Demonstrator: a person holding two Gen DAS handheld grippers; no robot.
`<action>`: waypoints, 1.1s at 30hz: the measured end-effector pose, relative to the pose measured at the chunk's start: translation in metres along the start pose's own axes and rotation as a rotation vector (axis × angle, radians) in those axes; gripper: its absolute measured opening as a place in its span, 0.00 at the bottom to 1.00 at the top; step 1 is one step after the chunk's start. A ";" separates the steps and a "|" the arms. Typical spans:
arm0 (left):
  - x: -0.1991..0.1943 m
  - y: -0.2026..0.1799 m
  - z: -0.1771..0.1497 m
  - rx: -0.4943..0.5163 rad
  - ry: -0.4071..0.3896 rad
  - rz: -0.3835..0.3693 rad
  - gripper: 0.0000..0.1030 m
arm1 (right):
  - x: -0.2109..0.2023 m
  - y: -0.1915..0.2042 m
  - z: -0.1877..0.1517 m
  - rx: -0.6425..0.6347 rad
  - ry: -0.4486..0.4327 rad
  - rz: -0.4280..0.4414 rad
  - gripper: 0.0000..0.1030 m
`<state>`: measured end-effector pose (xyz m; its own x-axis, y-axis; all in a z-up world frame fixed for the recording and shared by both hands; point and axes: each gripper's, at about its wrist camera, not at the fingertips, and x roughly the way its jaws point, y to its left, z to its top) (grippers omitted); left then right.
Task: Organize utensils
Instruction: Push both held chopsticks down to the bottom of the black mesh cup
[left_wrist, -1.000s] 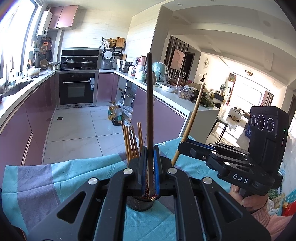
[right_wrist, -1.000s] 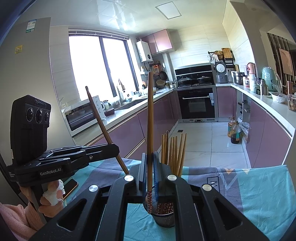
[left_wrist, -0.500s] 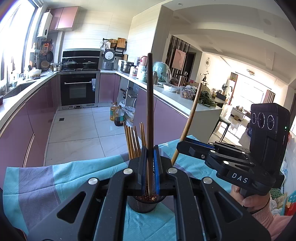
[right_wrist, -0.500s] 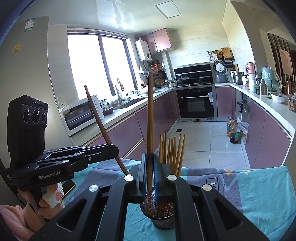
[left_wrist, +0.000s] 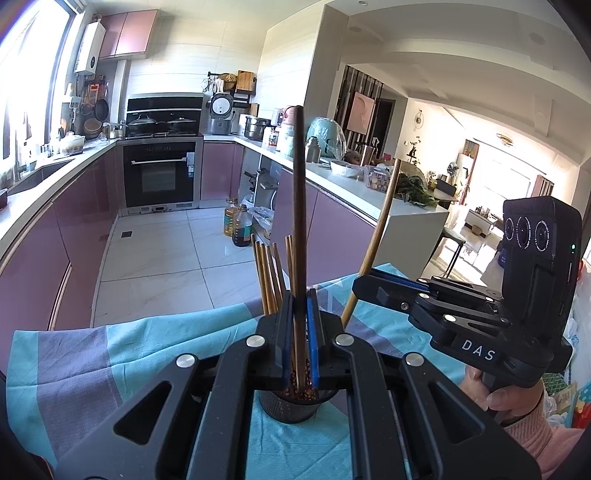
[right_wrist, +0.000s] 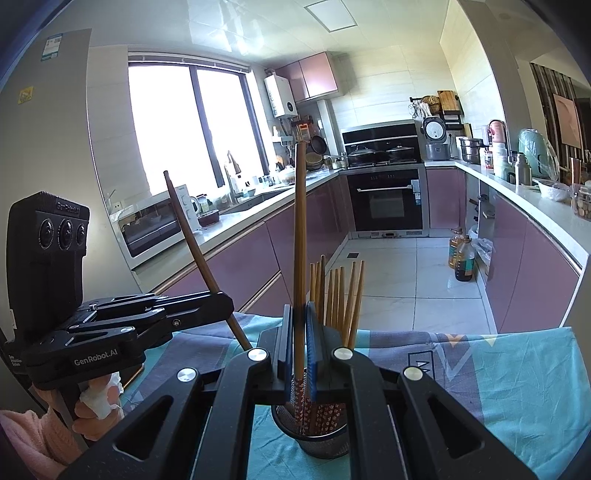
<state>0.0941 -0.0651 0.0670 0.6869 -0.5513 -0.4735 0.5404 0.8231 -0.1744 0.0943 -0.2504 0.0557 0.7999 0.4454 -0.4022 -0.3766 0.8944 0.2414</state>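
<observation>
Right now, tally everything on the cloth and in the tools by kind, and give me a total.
Chopsticks gripped in tools: 2 (dark chopstick in left tool, light chopstick in right tool)
Standing chopsticks loose in the holder: about 7; they overlap, so not exact
Mesh holder: 1
Cloth: 1
Total: about 11

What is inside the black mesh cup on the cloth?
The mesh cup holds a bundle of chopsticks standing upright, flower-patterned ends down. The tongs cover part of its opening; its bottom cannot be seen.
</observation>
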 end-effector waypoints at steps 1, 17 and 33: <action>0.000 0.000 0.000 -0.001 0.001 0.000 0.07 | 0.001 0.000 0.000 -0.001 0.002 -0.003 0.06; 0.006 0.005 0.008 -0.003 0.039 0.005 0.07 | 0.010 -0.002 -0.003 0.004 0.032 -0.016 0.06; 0.020 0.012 0.013 -0.006 0.086 0.008 0.07 | 0.020 -0.002 -0.012 0.007 0.072 -0.018 0.06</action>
<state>0.1203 -0.0683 0.0664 0.6469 -0.5309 -0.5474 0.5318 0.8286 -0.1752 0.1052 -0.2425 0.0371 0.7704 0.4317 -0.4692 -0.3592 0.9019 0.2401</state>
